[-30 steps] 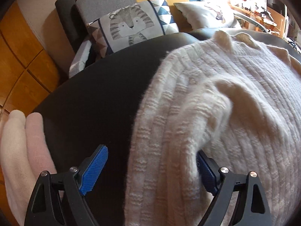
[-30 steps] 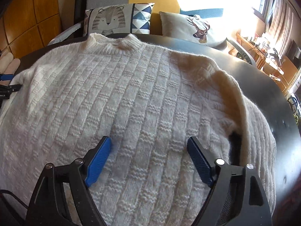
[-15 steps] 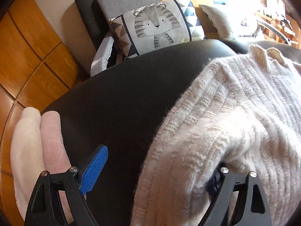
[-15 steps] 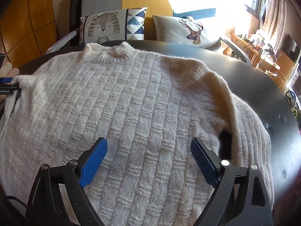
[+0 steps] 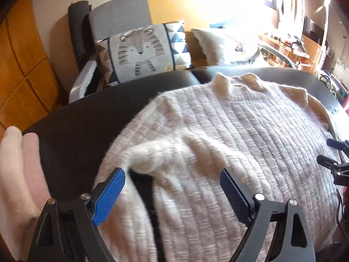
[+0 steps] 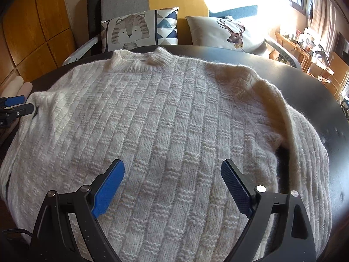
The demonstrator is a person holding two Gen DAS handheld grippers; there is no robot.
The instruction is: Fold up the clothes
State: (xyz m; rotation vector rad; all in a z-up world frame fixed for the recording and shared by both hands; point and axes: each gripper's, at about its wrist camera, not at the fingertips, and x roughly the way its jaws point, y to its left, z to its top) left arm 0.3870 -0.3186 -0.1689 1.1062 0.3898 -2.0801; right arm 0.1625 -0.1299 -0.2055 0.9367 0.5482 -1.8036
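Note:
A cream knitted sweater (image 6: 170, 113) lies spread on the black table (image 6: 309, 91), collar at the far side. Its right sleeve (image 6: 305, 148) runs down along the body's right edge. My right gripper (image 6: 172, 166) hovers open above the lower middle of the sweater, with nothing between its blue pads. My left gripper (image 5: 172, 174) is open over the sweater (image 5: 250, 135) at its left shoulder. A bunched fold of sleeve (image 5: 165, 152) lies just beyond the fingertips, and neither pad presses on it. Each gripper shows at the edge of the other's view: left gripper (image 6: 15, 106), right gripper (image 5: 333, 159).
Folded pink and cream clothes (image 5: 19, 174) are stacked at the table's left edge. Behind the table stands a sofa with a tiger cushion (image 6: 135, 30) and a deer cushion (image 6: 226, 32). Wooden panels cover the left wall. Cluttered shelves (image 6: 314, 50) stand at the far right.
My left gripper has drawn back, risen and swung right; its right pad, earlier buried under the sleeve fold, now stands free. The right gripper has stayed put.

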